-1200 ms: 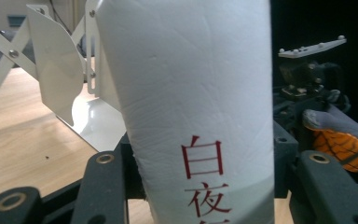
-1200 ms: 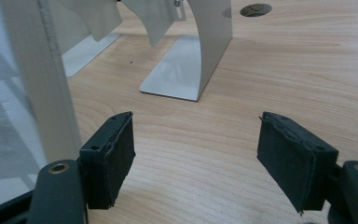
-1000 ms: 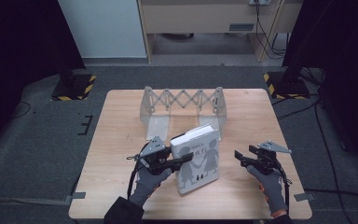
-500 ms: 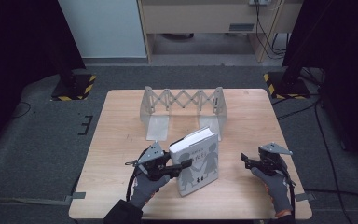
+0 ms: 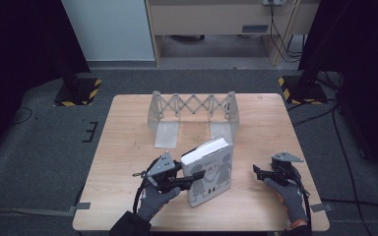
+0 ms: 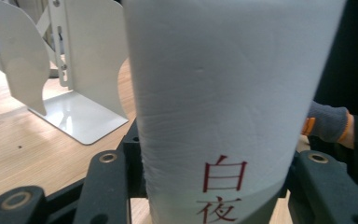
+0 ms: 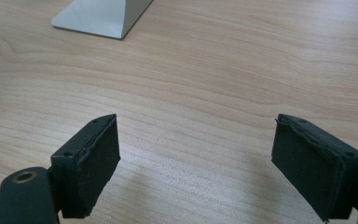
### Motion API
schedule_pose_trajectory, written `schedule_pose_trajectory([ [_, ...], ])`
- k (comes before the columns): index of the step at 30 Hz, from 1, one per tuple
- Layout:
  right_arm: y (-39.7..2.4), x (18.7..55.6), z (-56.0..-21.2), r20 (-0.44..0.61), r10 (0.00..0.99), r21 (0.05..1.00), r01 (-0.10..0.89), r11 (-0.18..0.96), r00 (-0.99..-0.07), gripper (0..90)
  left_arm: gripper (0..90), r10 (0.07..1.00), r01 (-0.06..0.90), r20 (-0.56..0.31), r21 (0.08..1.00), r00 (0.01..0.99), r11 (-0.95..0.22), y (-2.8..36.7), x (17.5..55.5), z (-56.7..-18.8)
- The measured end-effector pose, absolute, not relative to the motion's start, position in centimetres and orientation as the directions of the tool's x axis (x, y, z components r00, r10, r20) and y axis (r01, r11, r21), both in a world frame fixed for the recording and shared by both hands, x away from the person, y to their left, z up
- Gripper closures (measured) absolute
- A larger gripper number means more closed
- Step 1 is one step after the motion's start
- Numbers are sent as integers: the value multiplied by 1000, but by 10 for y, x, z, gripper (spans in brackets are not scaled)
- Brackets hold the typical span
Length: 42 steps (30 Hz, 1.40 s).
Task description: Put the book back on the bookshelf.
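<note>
A white book stands tilted on the near half of the wooden table, just in front of the expandable metal bookend rack, its page block up and its cover, printed with dark silhouetted figures, facing the person's side. The left gripper is clamped on the book from its left side, one jaw across the front cover and the other behind it. In the left gripper view the book's white spine runs up between the two black jaws, pressed against both, with red characters printed low on it (two can be read, the lower one cut off by the frame). Beyond the spine in that view a white plate of the rack lies flat on the table with its upright leaf rising above it, and a grey glove with an orange cuff sits to the right of the book.

The left hand, in a grey glove, holds that gripper from the table's near edge. The right gripper sits well to the right of the book and apart from it, low over the table and held by the gloved right hand. In the right gripper view its jaws stand wide apart over bare wood, nothing between them, and a corner of a rack plate lies farther off at the top.
</note>
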State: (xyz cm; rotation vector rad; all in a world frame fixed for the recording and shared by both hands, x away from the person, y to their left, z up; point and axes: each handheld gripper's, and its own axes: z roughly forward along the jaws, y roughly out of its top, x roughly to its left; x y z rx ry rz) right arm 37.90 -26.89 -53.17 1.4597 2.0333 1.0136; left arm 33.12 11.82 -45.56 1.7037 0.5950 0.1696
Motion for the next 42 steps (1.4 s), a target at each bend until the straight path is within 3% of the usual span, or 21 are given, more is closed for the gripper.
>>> schedule_pose_trajectory([
  [27, -263, 380, -538, 4, 928, 724, 641, 253, -371, 118, 461, 489, 298, -210, 949, 847, -107, 106, 323, -449],
  [34, -260, 381, -539, 0, 938, 708, 663, 244, -345, 22, 458, 485, 286, -198, 952, 852, -113, 102, 315, -448],
  [42, -260, 381, -539, 1, 940, 706, 666, 240, -341, 18, 439, 472, 281, -199, 954, 859, -109, 96, 309, -445],
])
